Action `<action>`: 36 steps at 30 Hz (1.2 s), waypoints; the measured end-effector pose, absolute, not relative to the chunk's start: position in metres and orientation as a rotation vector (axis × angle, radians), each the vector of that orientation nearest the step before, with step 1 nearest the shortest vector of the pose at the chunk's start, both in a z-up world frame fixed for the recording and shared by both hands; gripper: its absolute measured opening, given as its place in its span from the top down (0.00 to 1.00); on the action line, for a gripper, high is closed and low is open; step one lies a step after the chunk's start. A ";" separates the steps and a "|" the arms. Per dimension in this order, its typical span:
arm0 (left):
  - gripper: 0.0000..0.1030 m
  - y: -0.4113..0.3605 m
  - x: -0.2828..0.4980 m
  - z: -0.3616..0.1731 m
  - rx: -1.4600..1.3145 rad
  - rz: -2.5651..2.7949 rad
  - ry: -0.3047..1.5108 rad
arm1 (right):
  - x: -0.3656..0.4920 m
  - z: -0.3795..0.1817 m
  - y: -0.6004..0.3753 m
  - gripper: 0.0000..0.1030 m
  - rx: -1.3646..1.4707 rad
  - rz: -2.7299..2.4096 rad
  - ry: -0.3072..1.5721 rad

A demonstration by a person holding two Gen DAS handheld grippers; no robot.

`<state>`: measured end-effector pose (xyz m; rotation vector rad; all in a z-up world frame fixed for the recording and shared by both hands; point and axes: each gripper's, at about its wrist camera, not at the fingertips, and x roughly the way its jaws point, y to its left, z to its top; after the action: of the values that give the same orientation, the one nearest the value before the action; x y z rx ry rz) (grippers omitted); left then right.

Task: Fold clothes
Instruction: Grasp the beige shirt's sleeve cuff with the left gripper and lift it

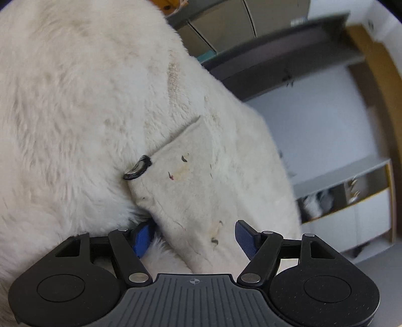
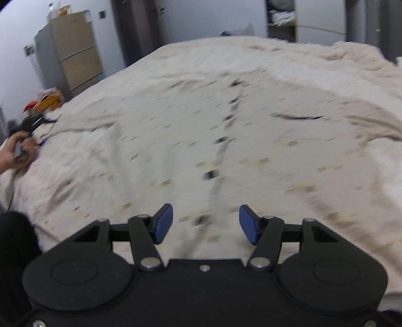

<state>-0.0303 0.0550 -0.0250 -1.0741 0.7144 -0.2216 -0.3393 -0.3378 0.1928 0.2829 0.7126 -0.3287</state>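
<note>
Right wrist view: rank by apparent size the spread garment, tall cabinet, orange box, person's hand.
1. spread garment, fills most of the frame
2. tall cabinet
3. orange box and person's hand: look alike, and blur plus differing distance leave it unsure

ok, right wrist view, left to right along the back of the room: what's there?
Orange box on the floor → tan drawer cabinet → dark door → open shelf with folded laundry.

Tan drawer cabinet (image 2: 75, 52) far ahead-left of the jaws, orange box (image 2: 49, 100) below it, dark doorway (image 2: 135, 30) ahead, open shelf unit (image 2: 281, 17) ahead-right, white low cabinet (image 1: 351, 201) right of the jaws.
</note>
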 end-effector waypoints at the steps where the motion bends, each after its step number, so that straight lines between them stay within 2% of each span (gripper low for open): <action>1: 0.37 0.056 -0.031 -0.027 -1.107 -0.213 0.692 | -0.343 0.193 -0.347 0.45 0.287 -0.350 0.707; 3: 0.38 0.054 -0.030 -0.027 -1.144 -0.194 0.655 | -0.356 0.192 -0.372 0.45 0.300 -0.411 0.689; 5: 0.45 0.048 -0.024 -0.017 -1.119 -0.168 0.643 | -0.366 0.191 -0.389 0.45 0.304 -0.446 0.673; 6: 0.55 0.044 -0.021 -0.012 -1.107 -0.154 0.637 | -0.371 0.191 -0.399 0.45 0.299 -0.471 0.660; 7: 0.75 0.041 -0.018 -0.007 -1.094 -0.141 0.631 | -0.379 0.190 -0.412 0.45 0.296 -0.509 0.644; 9: 0.98 0.035 -0.013 0.004 -1.069 -0.115 0.619 | -0.394 0.189 -0.432 0.45 0.324 -0.567 0.605; 14: 1.00 0.010 -0.004 0.043 -0.961 -0.120 0.550 | -0.423 0.185 -0.462 0.45 0.470 -0.589 0.498; 19: 1.00 -0.044 -0.002 0.117 -0.761 -0.205 0.454 | -0.430 0.179 -0.475 0.45 0.530 -0.557 0.461; 26: 1.00 -0.177 -0.033 0.193 -0.432 -0.399 0.373 | -0.446 0.184 -0.474 0.45 0.580 -0.512 0.376; 32: 1.00 -0.298 -0.079 0.198 -0.197 -0.541 0.354 | -0.462 0.187 -0.473 0.45 0.628 -0.487 0.299; 36: 1.00 -0.390 -0.127 0.162 0.054 -0.635 0.352 | -0.473 0.184 -0.485 0.45 0.701 -0.477 0.244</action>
<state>-0.1270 -0.3897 0.1619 0.0543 0.3521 -0.6350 -0.4726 -0.4851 0.1838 0.7008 0.2436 -0.4774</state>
